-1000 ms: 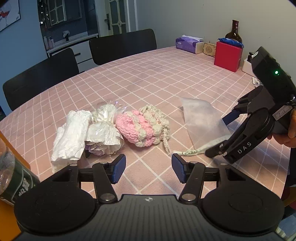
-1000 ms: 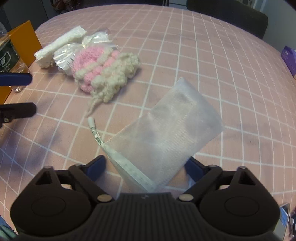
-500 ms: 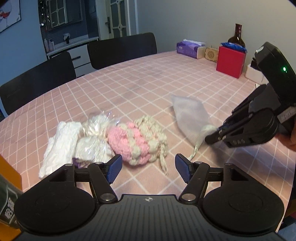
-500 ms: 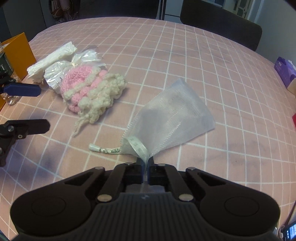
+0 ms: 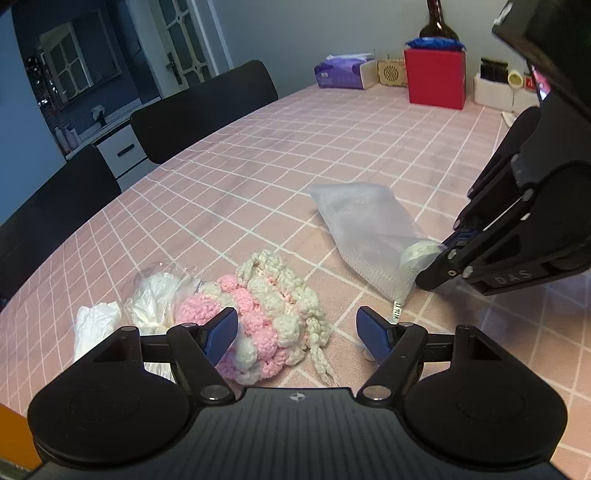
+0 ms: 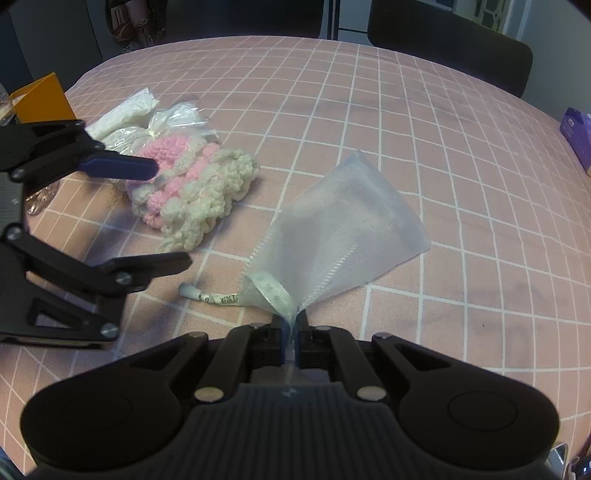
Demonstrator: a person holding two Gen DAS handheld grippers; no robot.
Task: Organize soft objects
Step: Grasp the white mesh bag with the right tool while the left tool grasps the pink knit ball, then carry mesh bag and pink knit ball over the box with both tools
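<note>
Mesh bag (image 6: 343,225), translucent white, lies on the pink checked tablecloth (image 6: 461,155), pinched at its gathered mouth by the right gripper (image 6: 291,325). Jaws of that gripper are clamped together on the mouth fabric; the bag's far end fans out flat on the cloth. White drawstring (image 6: 214,297) with a printed tag trails from the mouth toward the left gripper.

Left gripper (image 5: 297,332): jaws spread wide and opening, nothing pressed between the pads. Seen along its fingers, the pink-and-cream crocheted item (image 5: 266,325) lies on the table just beyond the fingertips, partly behind the left blue pad.

Beside the crocheted item, touching it: a clear plastic bag of white material (image 5: 159,299), then a white folded cloth (image 5: 94,323) further out.

Far table edge: red box (image 5: 436,77), purple tissue pack (image 5: 340,74), dark bottle (image 5: 439,22). Black chairs (image 5: 207,107) stand along the table's side. Orange object (image 6: 40,99) sits near the table edge behind the left gripper.
</note>
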